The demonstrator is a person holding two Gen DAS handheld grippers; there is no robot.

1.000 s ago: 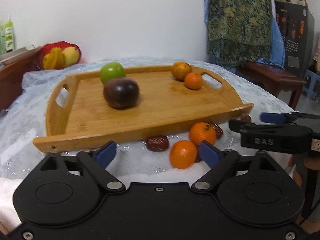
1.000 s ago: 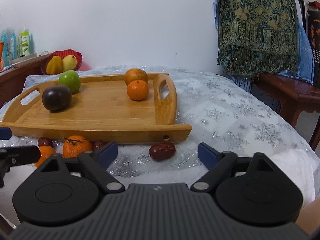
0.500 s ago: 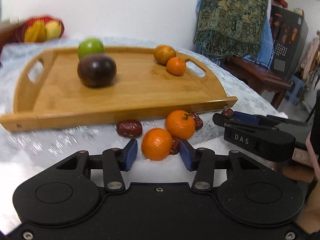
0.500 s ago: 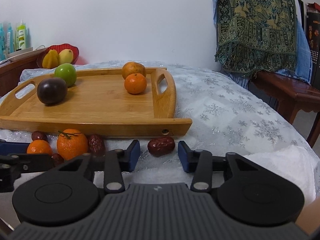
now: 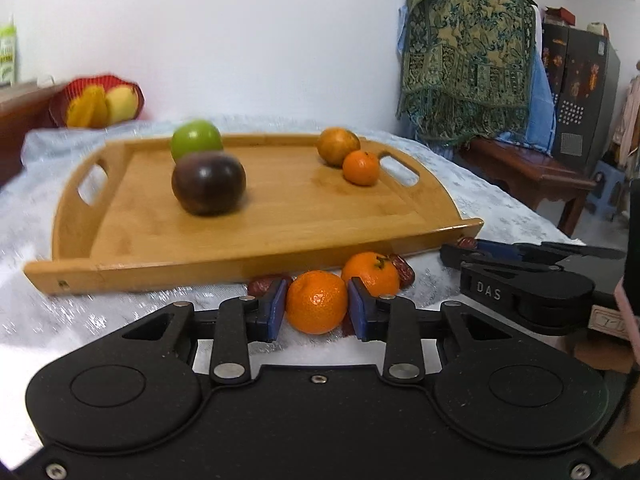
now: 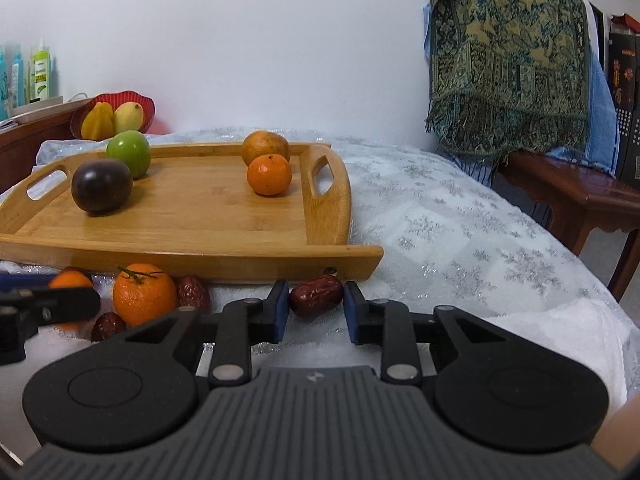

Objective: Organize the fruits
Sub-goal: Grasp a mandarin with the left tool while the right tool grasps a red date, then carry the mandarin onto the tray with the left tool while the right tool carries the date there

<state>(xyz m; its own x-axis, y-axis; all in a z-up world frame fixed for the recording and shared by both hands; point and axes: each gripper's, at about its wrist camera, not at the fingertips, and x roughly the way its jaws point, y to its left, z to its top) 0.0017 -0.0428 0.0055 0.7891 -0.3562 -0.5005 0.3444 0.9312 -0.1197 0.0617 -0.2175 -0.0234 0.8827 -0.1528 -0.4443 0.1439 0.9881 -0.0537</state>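
On the white tablecloth in front of the wooden tray [image 5: 288,216], my left gripper [image 5: 316,306] is closing its jaws on a small mandarin [image 5: 316,298], and both blue pads touch its sides. A second mandarin [image 5: 370,272] and several red dates lie just behind it. My right gripper [image 6: 315,306] is also closing its jaws, around a red date [image 6: 317,295] by the tray's [image 6: 200,220] near right corner, with its pads against the date's ends. On the tray sit a green apple [image 6: 129,152], a dark round fruit [image 6: 102,186] and two oranges [image 6: 269,174].
A red basket [image 6: 120,100] of yellow fruit stands at the back left beside bottles [image 6: 40,70] on a wooden cabinet. A dark wooden bench [image 6: 568,196] and a hanging patterned cloth [image 6: 508,52] are to the right. The cloth-covered table [image 6: 460,240] extends right of the tray.
Both grippers went from wide open to closed around their fruit: the left on the front mandarin, the right on the red date. The left view shifted and is slightly blurred.
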